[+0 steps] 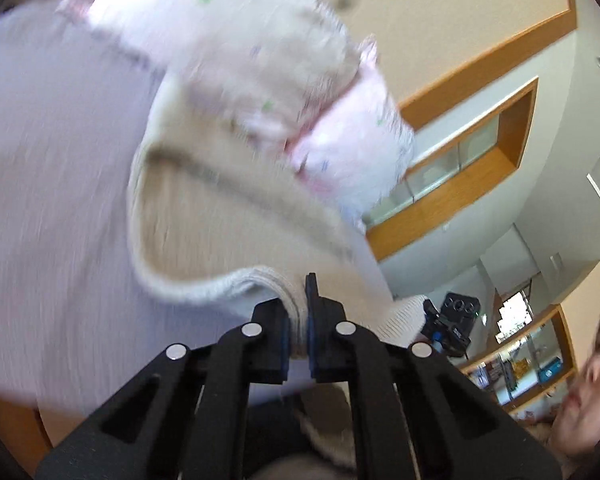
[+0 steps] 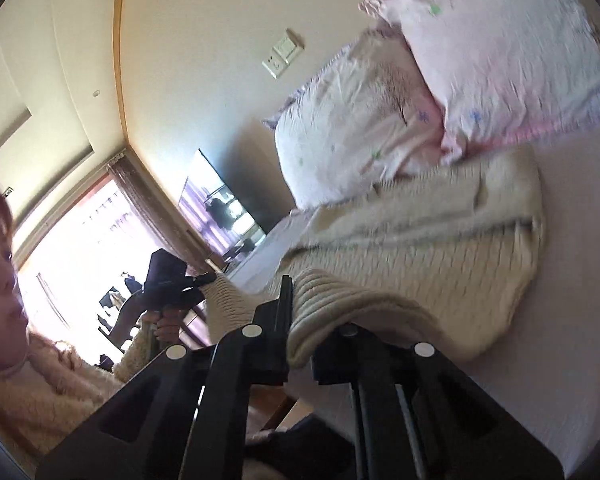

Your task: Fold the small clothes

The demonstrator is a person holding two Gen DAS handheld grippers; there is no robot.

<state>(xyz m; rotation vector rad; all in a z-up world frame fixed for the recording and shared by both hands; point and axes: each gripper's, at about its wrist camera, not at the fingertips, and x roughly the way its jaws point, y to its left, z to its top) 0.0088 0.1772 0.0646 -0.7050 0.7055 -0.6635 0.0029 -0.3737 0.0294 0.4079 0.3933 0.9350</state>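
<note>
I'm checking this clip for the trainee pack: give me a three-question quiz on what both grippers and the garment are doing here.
1. True or false: the left gripper is shut on the cream ribbed knit sweater.
2. What does the right gripper hold? A) a pillow B) the sweater's ribbed edge C) nothing
3. Fill in: beyond the sweater lie two floral pink ___.

Key: 1 true; 2 B; 3 pillows.

Home bedroom: bed (image 2: 560, 320) with floral pillows (image 2: 500, 60), wall-mounted television (image 2: 220, 208), wall switch (image 2: 284, 54), curtained window (image 2: 80, 240), wooden display shelves (image 1: 460, 152).
</note>
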